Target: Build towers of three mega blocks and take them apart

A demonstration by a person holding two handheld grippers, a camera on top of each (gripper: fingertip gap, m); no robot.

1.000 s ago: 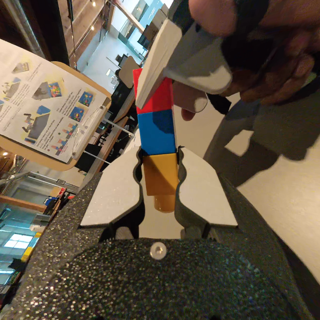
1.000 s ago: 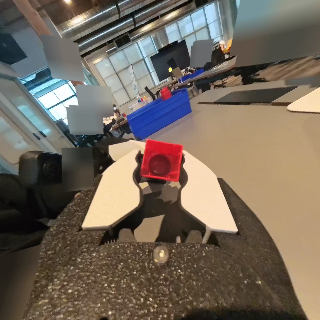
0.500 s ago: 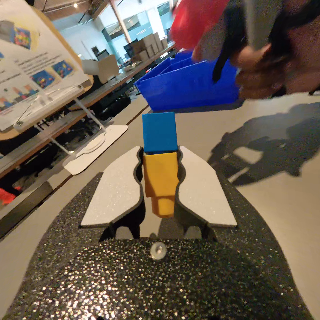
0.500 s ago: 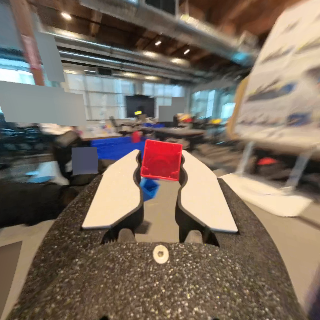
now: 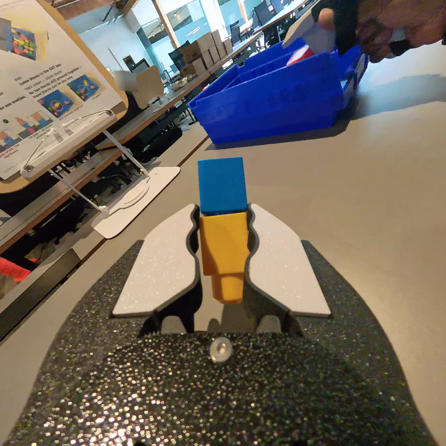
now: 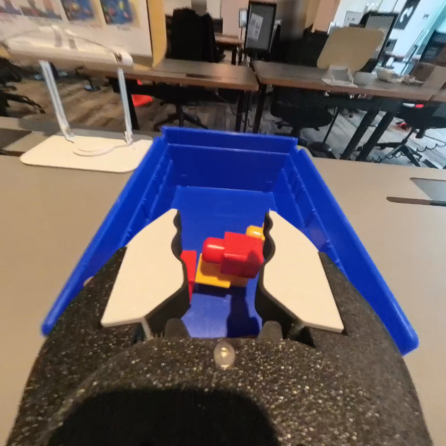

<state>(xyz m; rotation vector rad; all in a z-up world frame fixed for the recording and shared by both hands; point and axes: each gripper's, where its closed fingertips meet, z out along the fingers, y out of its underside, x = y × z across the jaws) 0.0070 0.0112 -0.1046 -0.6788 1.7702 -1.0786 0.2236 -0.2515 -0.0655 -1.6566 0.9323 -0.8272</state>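
My left gripper [image 5: 222, 207] is shut on a yellow block [image 5: 223, 246], stud toward the camera. A blue block [image 5: 221, 184] is stuck on its far end, beyond the fingertips, above the grey table [image 5: 362, 193]. My right gripper [image 6: 222, 213] is open over a blue bin [image 6: 226, 156]. Below its spread fingers a red block [image 6: 237, 255] lies on yellow blocks [image 6: 212, 275] in the bin, beside another red block [image 6: 189, 263]. In the left wrist view the right gripper [image 5: 304, 31] hangs over the bin [image 5: 270, 106] with red [image 5: 299, 56] below it.
An instruction board [image 5: 48, 79] on a white stand [image 5: 135, 200] is at the table's far left; its base also shows in the right wrist view [image 6: 82, 154]. A person's hand [image 5: 398, 24] holds the right gripper. Other desks and chairs stand beyond the table's edge.
The right gripper pulled the red block off the tower, carried it over the blue bin and opened; the red block now lies in the bin. The left gripper tilted down, still holding yellow and blue.
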